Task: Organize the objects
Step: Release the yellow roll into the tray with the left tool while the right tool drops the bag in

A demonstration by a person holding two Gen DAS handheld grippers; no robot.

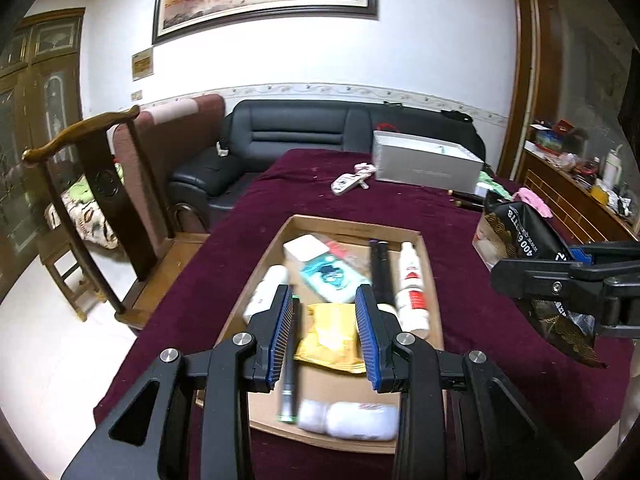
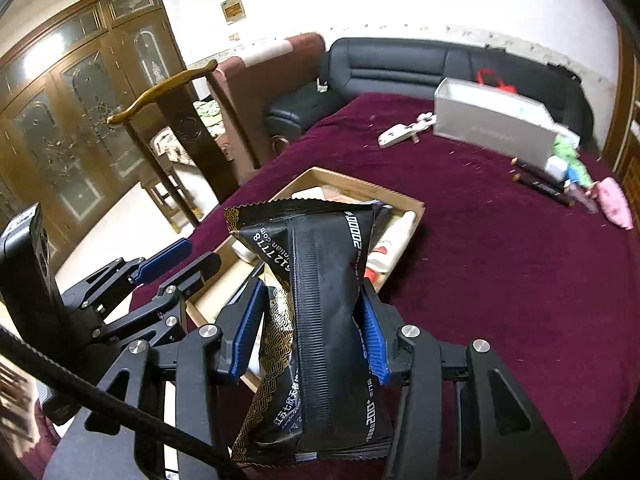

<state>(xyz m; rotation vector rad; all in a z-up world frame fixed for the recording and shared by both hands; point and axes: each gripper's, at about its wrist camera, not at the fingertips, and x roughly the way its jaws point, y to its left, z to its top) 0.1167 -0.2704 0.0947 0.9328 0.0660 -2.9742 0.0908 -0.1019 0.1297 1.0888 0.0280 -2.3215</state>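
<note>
A shallow cardboard tray [image 1: 434, 264] lies on the maroon tablecloth [image 1: 488, 360] and holds a white spray bottle [image 1: 412, 284], a black tube [image 1: 380, 268], a teal packet [image 1: 332, 276], a yellow packet [image 1: 328, 340], a dark pen [image 1: 289, 376] and white items. My left gripper [image 1: 326, 332] is open above the tray, over the yellow packet, with nothing held. My right gripper [image 2: 310, 332] is shut on a black and gold packet [image 2: 320, 300], held in the air at the tray's right side; the packet also shows in the left wrist view [image 1: 532, 248].
A grey box [image 1: 428, 164] and a white gadget [image 1: 352, 180] lie at the table's far end. Pens, small bottles and a pink cloth [image 2: 612, 204] lie at the far right. A wooden chair [image 1: 100, 208] stands left; a black sofa [image 1: 320, 132] is behind the table.
</note>
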